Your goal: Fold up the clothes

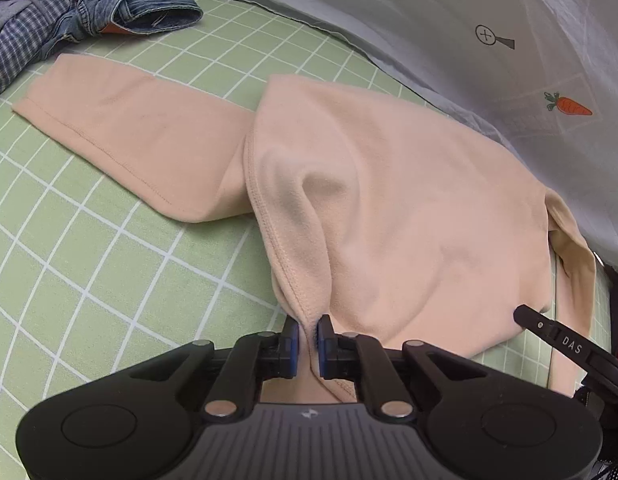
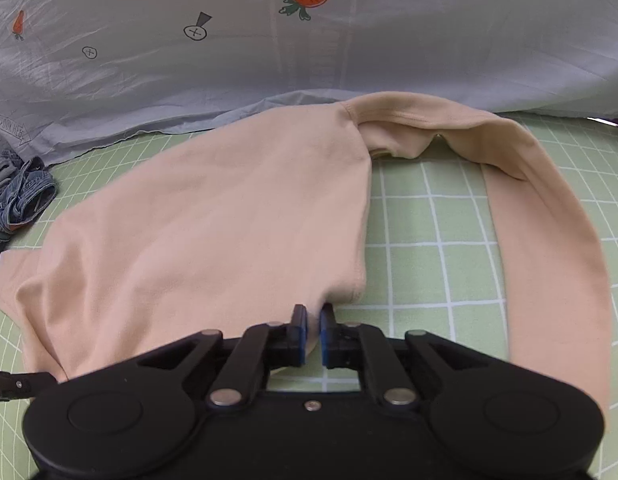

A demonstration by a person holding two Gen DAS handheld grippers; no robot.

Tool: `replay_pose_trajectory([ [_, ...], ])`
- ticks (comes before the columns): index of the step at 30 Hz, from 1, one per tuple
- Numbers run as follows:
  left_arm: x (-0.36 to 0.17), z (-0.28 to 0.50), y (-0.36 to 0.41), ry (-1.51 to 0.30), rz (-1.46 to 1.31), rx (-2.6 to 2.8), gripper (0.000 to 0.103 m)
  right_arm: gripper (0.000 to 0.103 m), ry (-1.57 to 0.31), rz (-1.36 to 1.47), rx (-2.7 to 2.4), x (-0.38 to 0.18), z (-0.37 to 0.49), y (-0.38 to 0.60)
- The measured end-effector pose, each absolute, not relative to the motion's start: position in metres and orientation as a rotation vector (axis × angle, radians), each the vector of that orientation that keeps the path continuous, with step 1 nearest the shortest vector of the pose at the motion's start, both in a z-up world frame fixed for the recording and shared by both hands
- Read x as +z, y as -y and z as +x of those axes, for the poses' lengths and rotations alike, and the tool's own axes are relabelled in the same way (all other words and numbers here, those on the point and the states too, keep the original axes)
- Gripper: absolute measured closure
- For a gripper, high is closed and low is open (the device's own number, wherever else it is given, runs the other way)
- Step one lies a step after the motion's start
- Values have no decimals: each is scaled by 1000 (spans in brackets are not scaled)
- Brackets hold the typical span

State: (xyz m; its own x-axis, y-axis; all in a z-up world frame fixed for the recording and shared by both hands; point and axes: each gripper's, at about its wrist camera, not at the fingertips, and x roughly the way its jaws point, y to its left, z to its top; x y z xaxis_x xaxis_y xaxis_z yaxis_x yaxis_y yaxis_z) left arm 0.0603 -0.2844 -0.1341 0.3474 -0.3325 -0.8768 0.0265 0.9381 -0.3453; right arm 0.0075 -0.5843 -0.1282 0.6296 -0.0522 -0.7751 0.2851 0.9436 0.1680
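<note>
On bed, both grippers — left [image 1: 308,330], right [image 2: 313,320] — pinch soft, limp top [image 1: 389,208] at hem; hold edges.

To your left the green checked sheet [image 1: 69,260] lies bare, so you can pass there. The heap of blue denim and plaid clothes [image 1: 89,12] blocks the far left corner, and the pale grey carrot-print quilt [image 2: 349,40] (a soft wall) closes the far side.
</note>
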Motion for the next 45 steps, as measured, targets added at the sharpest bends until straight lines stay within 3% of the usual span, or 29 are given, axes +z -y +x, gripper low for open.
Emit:
replay_pose_trajectory([
  [7, -84, 28, 239, -1157, -579, -385, 95, 98, -751, 355, -177, -47, -57, 586],
  [10, -78, 10, 221, -1123, -552, -342, 89, 95, -729, 427, -173, -27, -80, 592],
  [12, -87, 5, 213, -1135, -519, -250, 85, 66, -736, 427, -203, -40, -85, 595],
  [13, -92, 5, 211, -1152, -510, -214, 84, 60, -757, 419, -236, -48, -85, 595],
  [18, -106, 1, 210, -1194, -463, -153, 55, 53, -866, 391, -312, -90, -93, 594],
  [22, -113, 1, 221, -1222, -388, -171, 51, 52, -914, 349, -323, -107, -97, 591],
  [30, -136, 6, 255, -1311, -242, -213, 51, 44, -934, 528, -275, -130, -95, 599],
  [32, -135, 6, 264, -1290, -161, -223, 51, 44, -941, 536, -268, -134, -93, 597],
  [35, -135, 3, 275, -1263, -66, -246, 54, 55, -940, 545, -253, -136, -95, 594],
  [38, -134, -1, 276, -1242, -66, -266, 85, 77, -932, 511, -254, -129, -101, 593],
  [40, -132, -5, 273, -1218, -75, -264, 91, 86, -903, 484, -235, -122, -108, 592],
  [41, -130, -8, 271, -1202, -75, -263, 92, 91, -883, 479, -226, -118, -113, 591],
  [45, -109, -24, 251, -1147, -162, -280, 94, 96, -803, 485, -211, -94, -134, 585],
])
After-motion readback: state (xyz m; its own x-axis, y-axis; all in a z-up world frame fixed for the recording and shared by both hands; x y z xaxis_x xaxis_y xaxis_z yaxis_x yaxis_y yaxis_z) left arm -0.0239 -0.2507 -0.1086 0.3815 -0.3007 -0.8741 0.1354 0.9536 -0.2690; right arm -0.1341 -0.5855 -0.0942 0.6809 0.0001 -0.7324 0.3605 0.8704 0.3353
